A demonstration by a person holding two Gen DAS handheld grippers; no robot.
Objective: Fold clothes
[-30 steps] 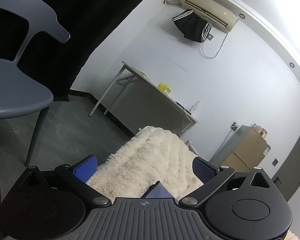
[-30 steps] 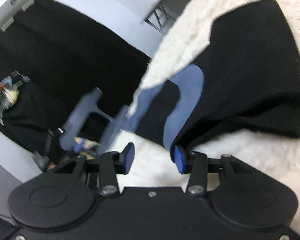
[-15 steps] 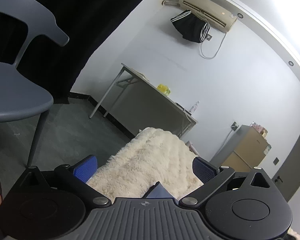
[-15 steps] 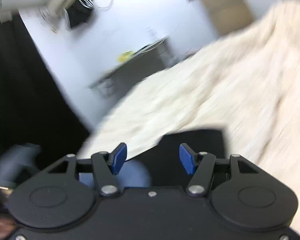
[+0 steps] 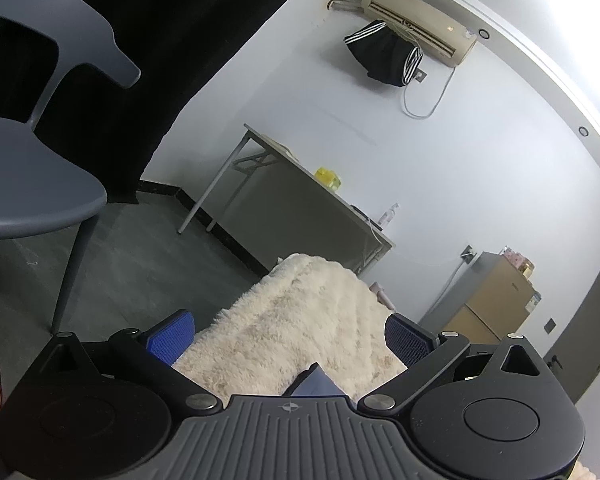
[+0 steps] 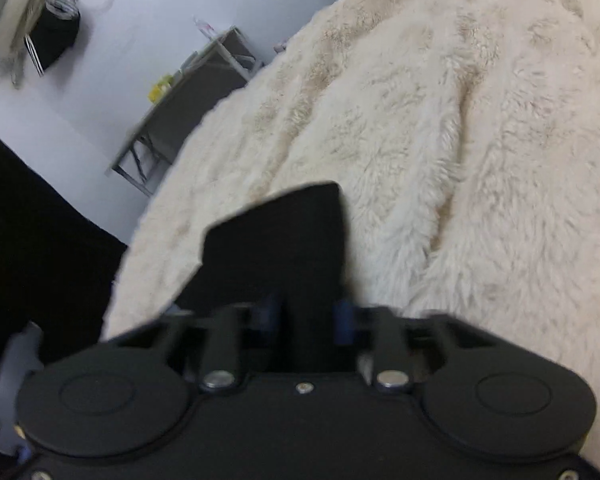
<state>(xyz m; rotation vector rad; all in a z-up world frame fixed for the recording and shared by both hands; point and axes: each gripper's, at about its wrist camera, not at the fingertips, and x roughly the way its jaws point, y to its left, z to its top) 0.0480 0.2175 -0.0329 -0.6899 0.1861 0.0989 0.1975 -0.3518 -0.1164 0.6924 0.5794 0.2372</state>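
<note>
**A:** You're working over the cream shag blanket (image 6: 440, 128), which is filling most of the right wrist view and is showing ahead of you in the left one as well. It's looking deep and grippy, so I'm expecting cloth to drag on it rather than slide.

**B:** And the garment itself?

**A:** The black garment (image 6: 284, 240) is lying on the blanket right in front of your right gripper (image 6: 306, 314), one flat panel sticking out beyond the tips. The view is blurring, but the blue pads are sitting close together with the black cloth running between them, so I'm reading those tongs as clamped on it. It's looking soft, thin and light; it's going to sag wherever you aren't holding it.

**B:** Where should I be taking hold?

**A:** You're better off pinching a hem or corner than the middle of a panel, and gathering both layers so one isn't slipping out.

**B:** And my left?

**A:** Your left gripper (image 5: 292, 336) is hovering with its tongs wide apart and nothing between them. Just below it a small blue-grey fabric corner (image 5: 314, 382) is peeking out on the blanket; I can't tell whether it's belonging to the same garment.
</note>
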